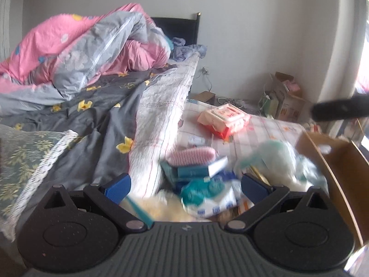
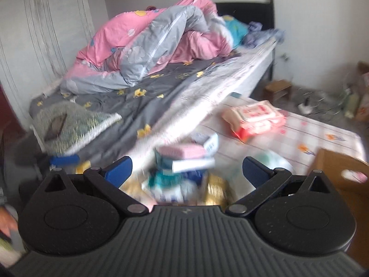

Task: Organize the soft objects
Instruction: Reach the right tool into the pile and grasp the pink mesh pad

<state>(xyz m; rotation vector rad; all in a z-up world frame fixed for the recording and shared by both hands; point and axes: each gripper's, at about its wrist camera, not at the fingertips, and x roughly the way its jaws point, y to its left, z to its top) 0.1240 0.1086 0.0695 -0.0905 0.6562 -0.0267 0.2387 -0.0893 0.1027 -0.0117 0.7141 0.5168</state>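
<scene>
both hand-held grippers (image 1: 185, 185) (image 2: 187, 169) gape, empty, above blurred packets (image 1: 207, 198).

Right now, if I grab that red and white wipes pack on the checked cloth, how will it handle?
The wipes pack looks like soft plastic wrap, so it will probably dent and sag rather than stay stiff. It lies flat, so it shouldn't roll. The film may be slippery; both grippers are open and hold nothing.

You are in a home bedroom. Note the bed (image 2: 161, 87), rumpled quilt (image 2: 150, 39) and headboard (image 2: 246, 11).
</scene>
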